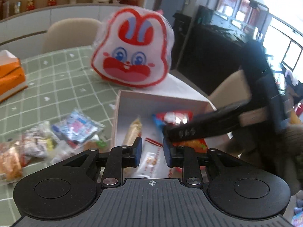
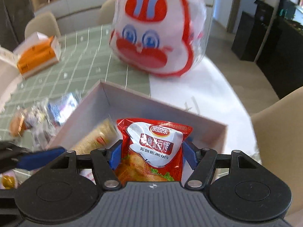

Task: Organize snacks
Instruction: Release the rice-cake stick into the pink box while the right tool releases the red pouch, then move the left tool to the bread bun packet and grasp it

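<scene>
The right gripper (image 2: 151,154) is clamped on the red snack packet (image 2: 154,147) – long axis upright, hanging right over the open box (image 2: 132,94) near the table's edge – while the left gripper (image 1: 152,152) hovers alongside, narrow and empty.

The box (image 2: 106,94) is open on top, so going in from above works, but its floor's crowded with packets and the right gripper (image 1: 166,132) hangs over it. Rabbit bag (image 1: 132,51) blocks behind, snack pile (image 1: 47,141) clutters the tabletop (image 1: 56,71) left of it.
</scene>
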A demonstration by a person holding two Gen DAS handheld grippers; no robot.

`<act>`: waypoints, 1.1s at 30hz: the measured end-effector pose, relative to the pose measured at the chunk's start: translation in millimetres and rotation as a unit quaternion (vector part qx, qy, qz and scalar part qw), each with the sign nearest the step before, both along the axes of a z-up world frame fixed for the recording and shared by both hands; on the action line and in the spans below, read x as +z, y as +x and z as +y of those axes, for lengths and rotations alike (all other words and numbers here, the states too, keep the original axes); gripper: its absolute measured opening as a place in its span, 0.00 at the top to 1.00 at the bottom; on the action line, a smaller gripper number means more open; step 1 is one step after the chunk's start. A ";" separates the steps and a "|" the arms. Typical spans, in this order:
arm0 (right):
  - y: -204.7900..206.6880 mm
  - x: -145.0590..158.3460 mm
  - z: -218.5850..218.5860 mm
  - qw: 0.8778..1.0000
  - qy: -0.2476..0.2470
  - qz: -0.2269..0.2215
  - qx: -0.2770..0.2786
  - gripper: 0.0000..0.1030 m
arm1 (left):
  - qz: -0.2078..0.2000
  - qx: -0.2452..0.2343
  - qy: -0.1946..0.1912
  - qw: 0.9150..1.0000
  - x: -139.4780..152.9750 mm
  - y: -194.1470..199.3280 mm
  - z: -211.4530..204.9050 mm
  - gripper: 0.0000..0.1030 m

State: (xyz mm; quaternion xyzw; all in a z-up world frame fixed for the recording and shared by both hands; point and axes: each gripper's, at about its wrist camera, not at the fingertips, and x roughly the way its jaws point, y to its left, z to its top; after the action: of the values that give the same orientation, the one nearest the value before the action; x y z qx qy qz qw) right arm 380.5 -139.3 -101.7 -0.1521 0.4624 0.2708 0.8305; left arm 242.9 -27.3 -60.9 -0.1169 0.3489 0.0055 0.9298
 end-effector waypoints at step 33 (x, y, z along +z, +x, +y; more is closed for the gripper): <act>-213.1 41.4 35.5 0.985 0.050 -0.121 -0.113 0.21 | 0.052 0.105 -0.016 0.993 -30.4 -159.4 172.0 0.73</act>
State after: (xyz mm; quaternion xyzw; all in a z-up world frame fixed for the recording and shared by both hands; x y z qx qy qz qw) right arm 167.3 -103.8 -60.3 -0.0885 0.3588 0.1773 0.9121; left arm 83.5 144.7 -91.2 -0.1676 0.3826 0.1030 0.9027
